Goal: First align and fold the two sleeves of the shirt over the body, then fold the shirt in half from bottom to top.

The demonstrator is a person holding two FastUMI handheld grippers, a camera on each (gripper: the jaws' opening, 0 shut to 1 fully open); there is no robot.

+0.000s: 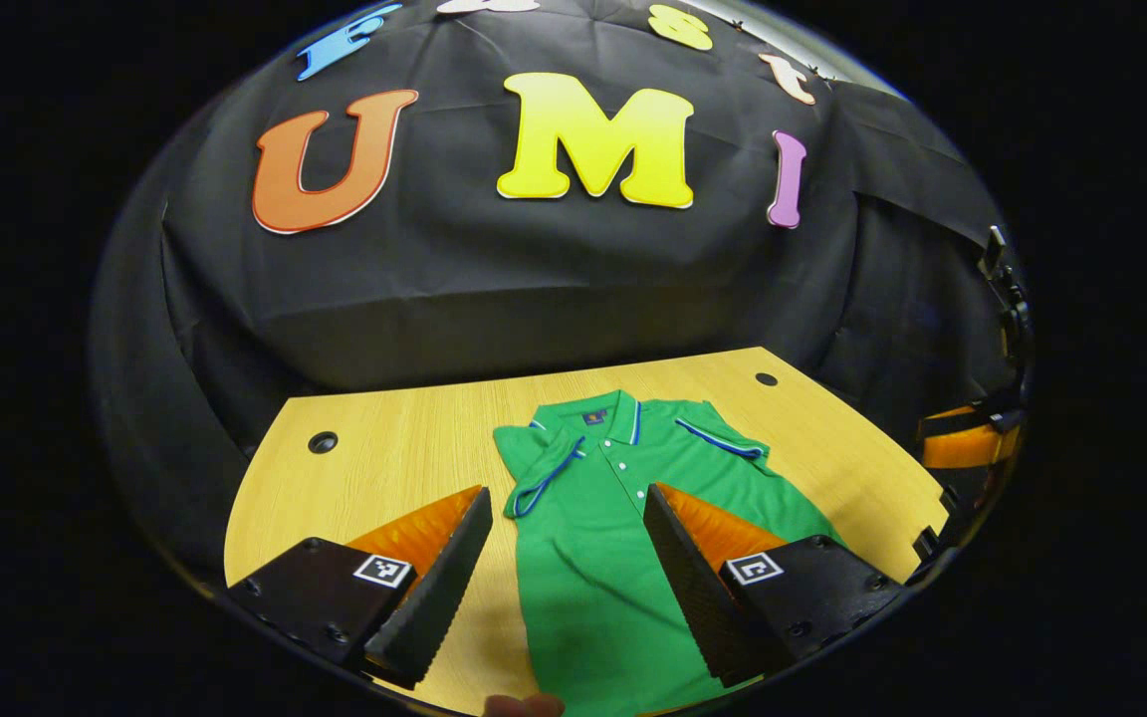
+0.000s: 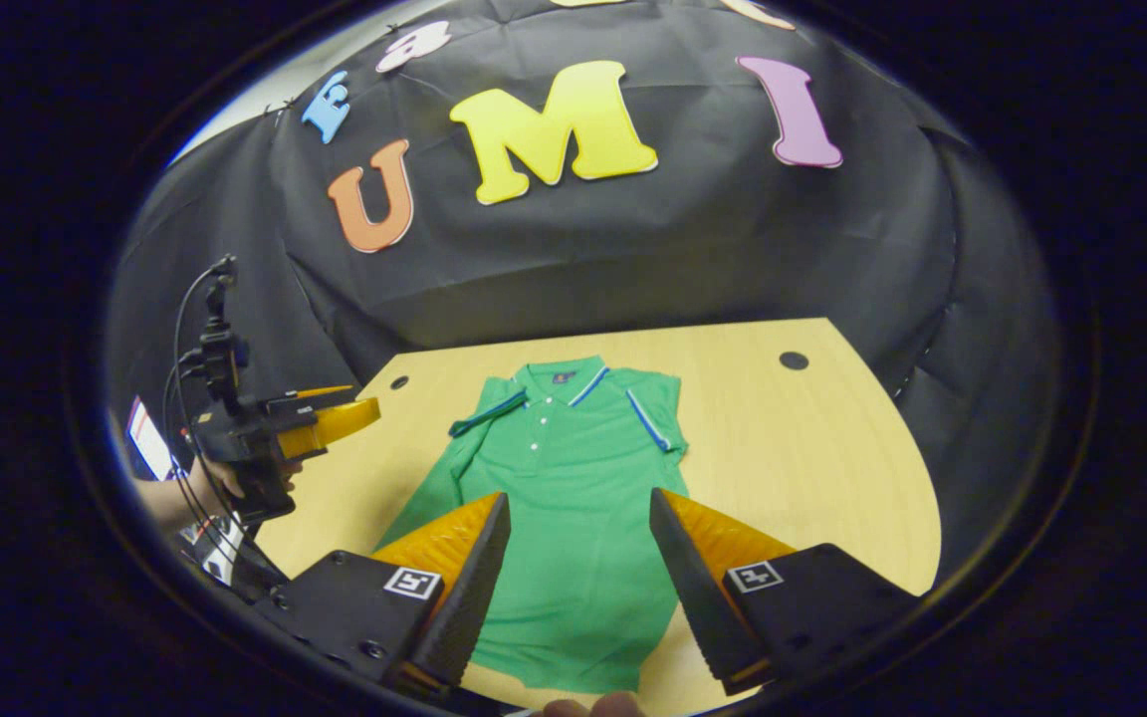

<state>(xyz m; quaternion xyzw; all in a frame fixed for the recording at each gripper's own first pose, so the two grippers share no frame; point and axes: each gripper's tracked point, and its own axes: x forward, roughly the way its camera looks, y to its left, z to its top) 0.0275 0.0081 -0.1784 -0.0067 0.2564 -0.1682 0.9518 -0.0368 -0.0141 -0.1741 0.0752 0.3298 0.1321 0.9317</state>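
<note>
No legible text; shirt (image 1: 613,538) collar label too small to read

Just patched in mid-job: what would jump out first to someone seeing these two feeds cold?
The green polo shirt lies flat, collar toward the far wall, in the middle of the wooden table, with both sleeves already folded in over the body. The right gripper hangs above the shirt's lower half with its jaws open, holding nothing; the left gripper hovers likewise, jaws open, and also shows at the table's left edge in the right gripper view, held by a hand.
</note>
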